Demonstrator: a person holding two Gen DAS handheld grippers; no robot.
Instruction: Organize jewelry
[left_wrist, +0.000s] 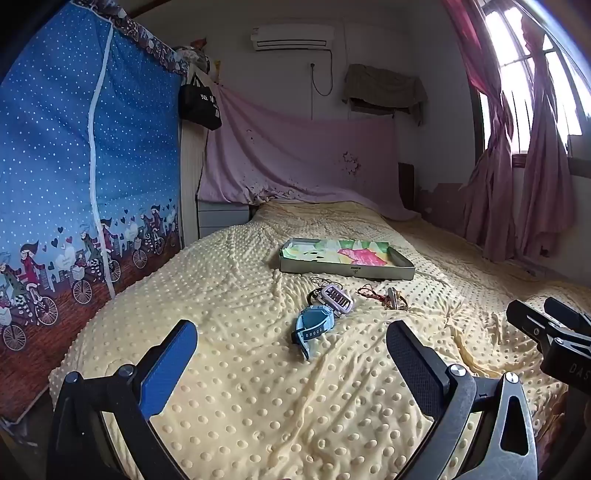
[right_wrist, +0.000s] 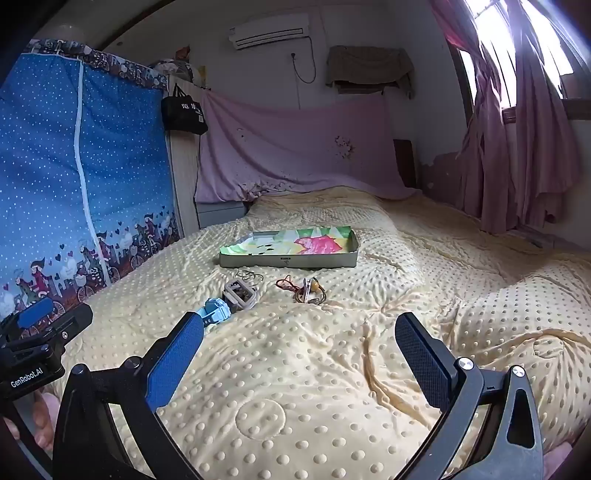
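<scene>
Nothing sorted yet: both the left tongs (left_wrist: 291, 354) and right tongs (right_wrist: 299, 347) hang spread and empty, the blue watch (left_wrist: 312, 328), lilac watch (left_wrist: 337, 299), rings (right_wrist: 249, 276) and red cord (right_wrist: 288, 284) lying on the bed (left_wrist: 258, 406) ahead, the tray (left_wrist: 347, 272) beyond them holding no jewelry.

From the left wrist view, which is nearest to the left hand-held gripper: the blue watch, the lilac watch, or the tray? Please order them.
Measured from the left hand-held gripper:
1. Blue watch, just ahead on the blanket.
2. Lilac watch, behind it, slightly right.
3. Tray, farthest, mid-bed.
</scene>
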